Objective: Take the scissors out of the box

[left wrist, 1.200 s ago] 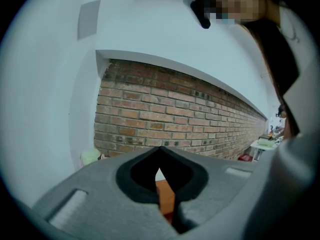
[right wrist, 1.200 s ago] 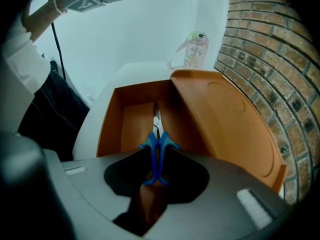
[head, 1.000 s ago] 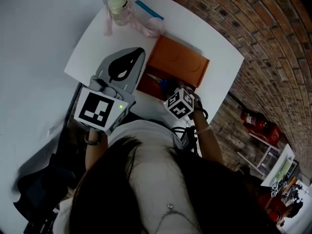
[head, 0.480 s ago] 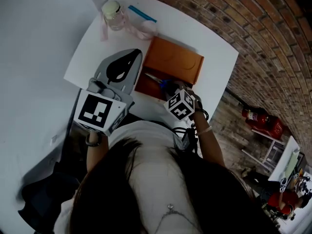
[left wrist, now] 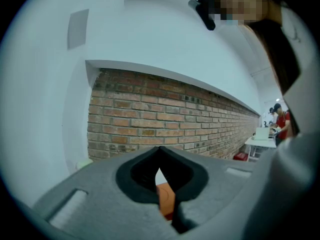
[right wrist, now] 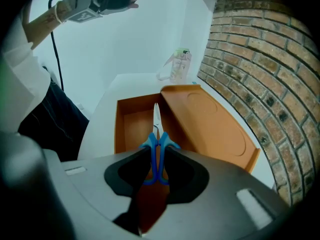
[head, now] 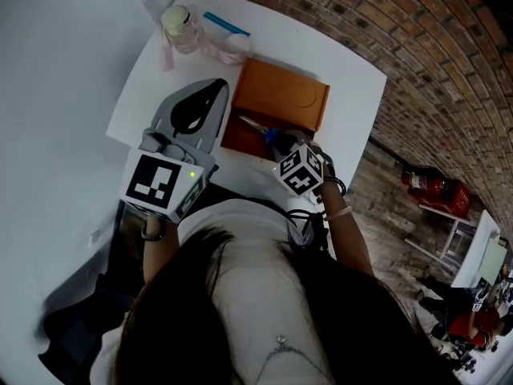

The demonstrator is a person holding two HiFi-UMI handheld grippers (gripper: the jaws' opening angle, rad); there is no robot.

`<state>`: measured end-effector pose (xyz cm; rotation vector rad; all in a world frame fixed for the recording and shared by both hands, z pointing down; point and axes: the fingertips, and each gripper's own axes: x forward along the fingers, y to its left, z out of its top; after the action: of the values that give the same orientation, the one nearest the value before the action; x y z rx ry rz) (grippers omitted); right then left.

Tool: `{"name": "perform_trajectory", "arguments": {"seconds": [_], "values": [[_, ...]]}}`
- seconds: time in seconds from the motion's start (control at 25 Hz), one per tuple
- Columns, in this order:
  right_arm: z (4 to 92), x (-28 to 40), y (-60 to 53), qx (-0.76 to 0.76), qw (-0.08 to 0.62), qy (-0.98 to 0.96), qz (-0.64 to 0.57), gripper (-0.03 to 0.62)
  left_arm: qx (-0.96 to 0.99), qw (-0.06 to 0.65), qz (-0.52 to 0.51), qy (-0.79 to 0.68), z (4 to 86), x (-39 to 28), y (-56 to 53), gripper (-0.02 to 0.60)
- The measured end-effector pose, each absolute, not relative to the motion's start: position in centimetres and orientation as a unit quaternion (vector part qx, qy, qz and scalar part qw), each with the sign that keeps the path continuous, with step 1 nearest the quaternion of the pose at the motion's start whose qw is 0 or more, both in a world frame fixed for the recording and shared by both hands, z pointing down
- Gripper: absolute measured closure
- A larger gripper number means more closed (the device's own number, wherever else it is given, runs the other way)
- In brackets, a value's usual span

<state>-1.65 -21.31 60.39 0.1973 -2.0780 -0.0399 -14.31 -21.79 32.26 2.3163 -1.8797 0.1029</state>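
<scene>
Right claw (right wrist: 158, 152) grips blue scissors (right wrist: 157, 134) over the orange box (right wrist: 118, 129), lid (right wrist: 210, 129) alongside; left claw (left wrist: 160, 150) closed.

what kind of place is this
Likely an indoor lab or workshop corner, though that's a guess: a white table stands by a bare brick wall, what looks like a red fire extinguisher sits near the wall, and a person stands at another desk further along.

Blue-handled scissors (right wrist: 158, 140), blades shut (tips pointing away), clamped in right gripper (right wrist: 157, 153). Held over open orange box (right wrist: 116, 129).
</scene>
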Motion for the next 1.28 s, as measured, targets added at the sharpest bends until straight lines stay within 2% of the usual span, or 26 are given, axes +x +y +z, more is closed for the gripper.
{"name": "perform_trajectory", "arguments": {"seconds": [1.28], "values": [[53.1,-1.7,-19.2,0.14,0.396,-0.907,-0.019,0.496,0.77,0.052,0.036,-0.635,30.6,-9.7,-16.2,0.581]]}}
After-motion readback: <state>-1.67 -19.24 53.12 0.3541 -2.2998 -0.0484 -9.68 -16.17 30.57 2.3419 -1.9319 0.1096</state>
